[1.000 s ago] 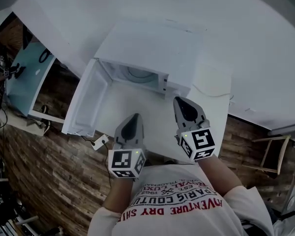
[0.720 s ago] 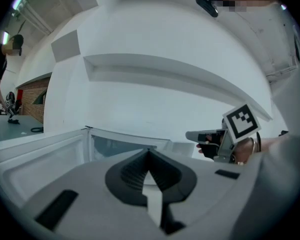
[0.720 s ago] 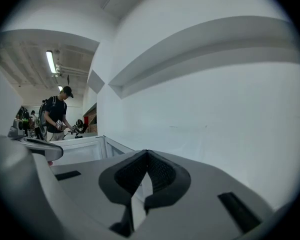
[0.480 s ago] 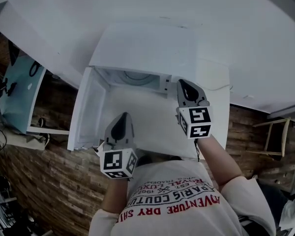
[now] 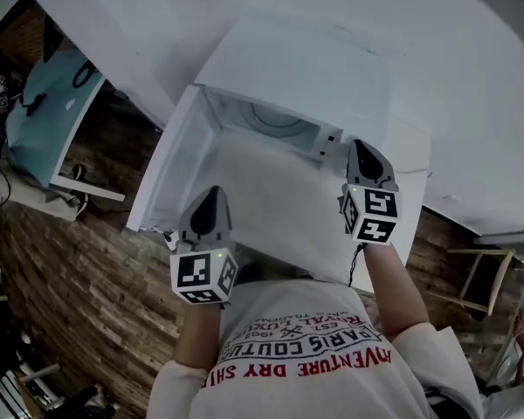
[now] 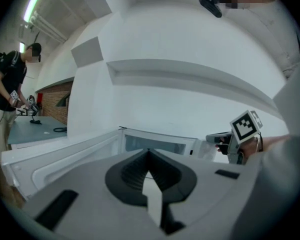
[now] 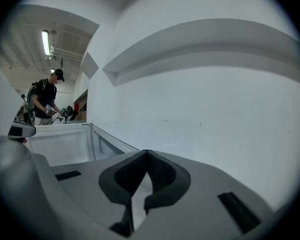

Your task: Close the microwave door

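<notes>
The white microwave (image 5: 306, 68) stands on a white table (image 5: 279, 225), its door (image 5: 179, 177) swung wide open to the left and the cavity (image 5: 275, 120) showing. My left gripper (image 5: 208, 197) is shut and empty, low in front of the cavity, just right of the door's free edge. My right gripper (image 5: 363, 148) is also shut and empty, beside the microwave's front right corner. In the left gripper view the open door (image 6: 65, 151) lies left of the left gripper (image 6: 149, 151), with the right gripper (image 6: 222, 139) beyond. The right gripper view shows the door (image 7: 60, 144) past the right gripper (image 7: 147, 153).
A teal table (image 5: 48, 120) with cables stands at the left, where a person (image 7: 47, 101) is working. A wooden chair (image 5: 472, 278) is at the right. A power strip (image 5: 170, 238) lies below the door's edge. A white wall rises behind the microwave.
My left gripper has drifted left toward the door's free edge. The right gripper has gone forward and right to the microwave's front right corner. The door stays open.
</notes>
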Available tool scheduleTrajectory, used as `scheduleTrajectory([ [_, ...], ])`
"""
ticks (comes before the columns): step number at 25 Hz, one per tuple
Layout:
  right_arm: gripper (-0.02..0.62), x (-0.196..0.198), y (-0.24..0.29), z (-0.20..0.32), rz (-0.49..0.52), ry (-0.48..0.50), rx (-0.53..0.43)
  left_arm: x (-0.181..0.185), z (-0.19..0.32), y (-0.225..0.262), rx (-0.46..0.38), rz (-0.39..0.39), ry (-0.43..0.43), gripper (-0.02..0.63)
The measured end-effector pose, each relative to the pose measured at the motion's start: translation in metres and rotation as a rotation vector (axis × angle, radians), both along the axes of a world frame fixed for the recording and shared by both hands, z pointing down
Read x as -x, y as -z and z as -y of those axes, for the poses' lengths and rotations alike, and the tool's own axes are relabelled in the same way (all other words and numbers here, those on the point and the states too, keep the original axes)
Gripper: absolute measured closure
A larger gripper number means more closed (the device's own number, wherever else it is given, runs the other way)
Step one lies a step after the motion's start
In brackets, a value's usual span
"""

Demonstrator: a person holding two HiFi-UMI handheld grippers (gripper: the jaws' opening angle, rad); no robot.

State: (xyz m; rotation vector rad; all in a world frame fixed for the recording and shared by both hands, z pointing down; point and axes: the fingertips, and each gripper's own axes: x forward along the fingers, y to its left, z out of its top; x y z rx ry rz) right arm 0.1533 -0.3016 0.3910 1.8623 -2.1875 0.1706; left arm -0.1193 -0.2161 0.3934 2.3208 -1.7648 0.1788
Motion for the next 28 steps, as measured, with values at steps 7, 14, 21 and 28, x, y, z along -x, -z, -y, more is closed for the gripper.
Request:
scheduleTrajectory([
  [7,0.584,0.001,0.001,0.000,-0.022,0.012,-0.018,0.052,-0.035,-0.011,0.013,0.023,0.185,0.606],
  [14,0.584,-0.002,-0.002,0.005,-0.017,0.054,-0.014,0.112,-0.083,-0.030,0.045,0.035,0.389,0.606],
  [21,0.584,0.004,0.003,0.001,-0.038,0.027,-0.043,0.187,-0.110,-0.046,0.061,0.010,0.542,0.606],
  [28,0.584,0.003,0.003,0.000,-0.056,-0.025,-0.065,0.233,-0.104,-0.064,0.092,0.037,0.569,0.606],
])
